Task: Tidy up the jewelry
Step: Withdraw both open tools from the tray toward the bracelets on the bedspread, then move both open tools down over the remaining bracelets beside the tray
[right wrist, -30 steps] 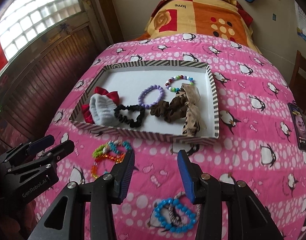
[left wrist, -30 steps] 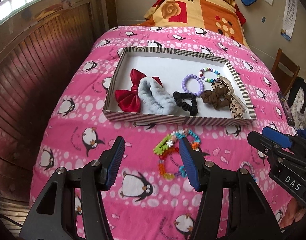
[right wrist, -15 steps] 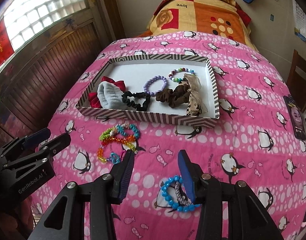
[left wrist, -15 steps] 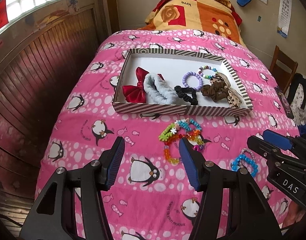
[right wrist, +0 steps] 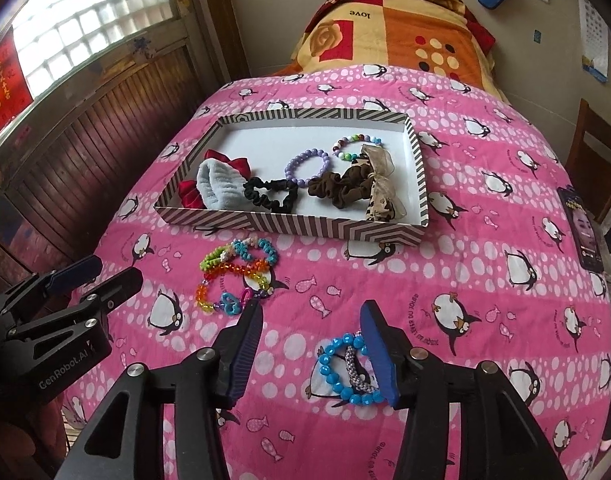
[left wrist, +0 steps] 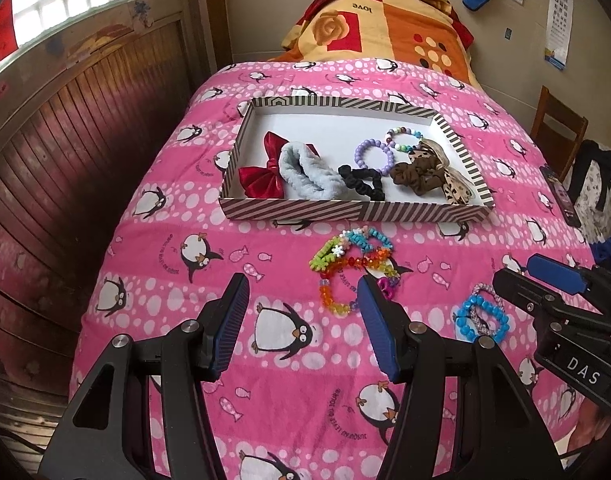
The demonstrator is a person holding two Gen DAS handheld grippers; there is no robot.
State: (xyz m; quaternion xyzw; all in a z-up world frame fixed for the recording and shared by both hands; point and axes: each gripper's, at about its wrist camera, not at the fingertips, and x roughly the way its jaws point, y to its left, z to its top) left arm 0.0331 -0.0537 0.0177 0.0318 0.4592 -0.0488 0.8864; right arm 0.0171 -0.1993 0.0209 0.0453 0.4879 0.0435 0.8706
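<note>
Pink quilt [left wrist: 297, 364] bears tray [left wrist: 353, 214] of scrunchies [left wrist: 361, 184]; each gripper [left wrist: 303, 306] [right wrist: 311, 330] gapes, empty.

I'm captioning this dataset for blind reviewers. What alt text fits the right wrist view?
An open right gripper hovers over a pink penguin quilt, its right finger beside a blue bead bracelet. Farther off, colorful bracelets lie before a striped tray of scrunchies and bracelets; the left gripper shows at left.

Pink penguin bedspread [left wrist: 305, 360], wood-panelled wall [left wrist: 85, 140], perhaps a chair [left wrist: 561, 128].
</note>
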